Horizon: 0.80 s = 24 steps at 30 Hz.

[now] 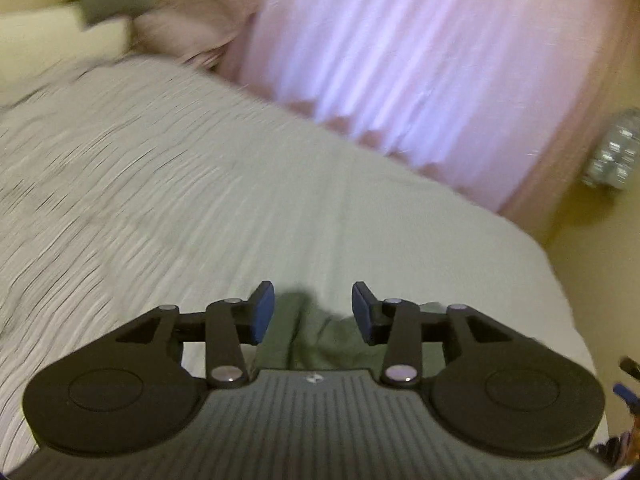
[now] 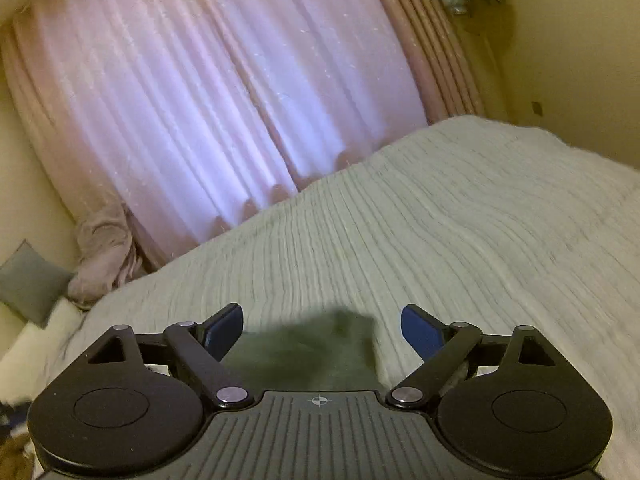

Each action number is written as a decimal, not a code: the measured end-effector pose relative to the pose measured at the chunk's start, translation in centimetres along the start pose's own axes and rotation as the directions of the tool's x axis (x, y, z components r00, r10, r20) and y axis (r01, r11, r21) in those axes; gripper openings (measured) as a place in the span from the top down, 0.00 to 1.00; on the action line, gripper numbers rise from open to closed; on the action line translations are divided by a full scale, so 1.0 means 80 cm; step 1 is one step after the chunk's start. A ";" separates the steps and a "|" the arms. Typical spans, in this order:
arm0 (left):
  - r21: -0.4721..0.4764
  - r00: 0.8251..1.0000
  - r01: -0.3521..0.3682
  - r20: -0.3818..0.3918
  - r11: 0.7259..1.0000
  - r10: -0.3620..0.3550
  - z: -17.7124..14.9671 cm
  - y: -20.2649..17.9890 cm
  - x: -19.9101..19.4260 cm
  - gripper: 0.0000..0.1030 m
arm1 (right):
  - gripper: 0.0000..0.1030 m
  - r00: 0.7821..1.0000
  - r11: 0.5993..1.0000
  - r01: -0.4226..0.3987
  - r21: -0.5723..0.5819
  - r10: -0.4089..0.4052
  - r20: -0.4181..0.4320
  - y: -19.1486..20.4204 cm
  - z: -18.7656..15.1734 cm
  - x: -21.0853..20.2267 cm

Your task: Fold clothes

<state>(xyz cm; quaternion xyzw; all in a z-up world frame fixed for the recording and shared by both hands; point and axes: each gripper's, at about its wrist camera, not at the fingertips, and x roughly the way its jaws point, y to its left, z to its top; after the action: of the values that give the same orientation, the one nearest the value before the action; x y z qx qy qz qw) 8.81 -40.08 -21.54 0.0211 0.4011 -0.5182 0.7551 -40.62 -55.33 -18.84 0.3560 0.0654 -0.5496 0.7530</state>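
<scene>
An olive-green garment [image 1: 308, 332] lies on the bed [image 1: 160, 200], on its pale ribbed cover near the edge closest to both cameras, with most of it hidden under the tools. Both the left gripper [image 1: 313, 312] and the right gripper [image 2: 322, 334] hang with jaws spread wide and nothing between them, the cloth directly ahead and below each. Neither looks clearly nearer; the garment's long axis cannot be told.

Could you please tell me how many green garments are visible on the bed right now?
1. A single green garment lies on the pale bedspread, just below the open jaws of both grippers; it also shows in the left view. More could be hidden beneath the grippers.
</scene>
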 end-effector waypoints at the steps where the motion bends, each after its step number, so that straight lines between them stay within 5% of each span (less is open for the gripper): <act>1: -0.007 0.999 -0.010 -0.031 1.000 0.010 -0.011 0.018 -0.004 0.57 | 0.13 0.999 1.000 -0.005 0.018 0.006 -0.031 -0.002 -0.015 -0.003; 5: -0.042 0.975 -0.031 -0.220 0.999 0.021 -0.086 0.067 -0.002 0.59 | 0.14 0.976 0.987 0.029 0.160 0.007 -0.219 -0.021 -0.118 -0.038; 7: -0.060 0.956 0.002 -0.294 0.998 -0.020 -0.125 0.078 -0.004 0.59 | 0.16 0.946 0.969 0.067 0.239 0.014 -0.322 -0.032 -0.179 -0.060; 10: -0.053 0.928 0.057 -0.365 0.997 -0.072 -0.173 0.077 -0.018 0.59 | 0.32 0.883 0.928 0.139 0.346 0.042 -0.468 -0.049 -0.270 -0.093; 12: -0.056 0.915 0.076 -0.394 0.996 -0.092 -0.196 0.074 -0.030 0.59 | 0.33 0.858 0.854 0.189 0.485 0.097 -0.504 -0.062 -0.320 -0.112; 14: -0.059 0.902 0.094 -0.418 0.994 -0.110 -0.211 0.072 -0.039 0.59 | 0.33 0.856 0.812 0.206 0.546 0.120 -0.502 -0.065 -0.344 -0.112; 16: -0.063 0.888 0.112 -0.441 0.992 -0.128 -0.225 0.071 -0.049 0.59 | 0.48 0.856 0.769 0.222 0.599 0.140 -0.497 -0.069 -0.365 -0.111; 19: 0.059 0.877 0.181 -0.462 0.982 -0.134 -0.224 0.047 -0.056 0.59 | 0.68 0.856 0.698 0.244 0.673 0.170 -0.488 -0.074 -0.397 -0.109; 20: 0.094 0.876 0.197 -0.464 0.976 -0.132 -0.220 0.039 -0.058 0.59 | 0.98 0.861 0.690 0.249 0.679 0.164 -0.482 -0.069 -0.394 -0.104; 24: 0.150 0.871 0.264 -0.462 0.953 -0.169 -0.207 0.015 -0.062 0.59 | 0.99 0.886 0.741 0.229 0.631 0.109 -0.450 -0.069 -0.373 -0.125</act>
<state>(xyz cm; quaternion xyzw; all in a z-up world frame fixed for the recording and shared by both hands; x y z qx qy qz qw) -0.60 -28.29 -30.12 0.1722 0.5059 -0.6204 0.5741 -40.57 -30.18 -38.55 0.7188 0.0517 -0.4604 0.5184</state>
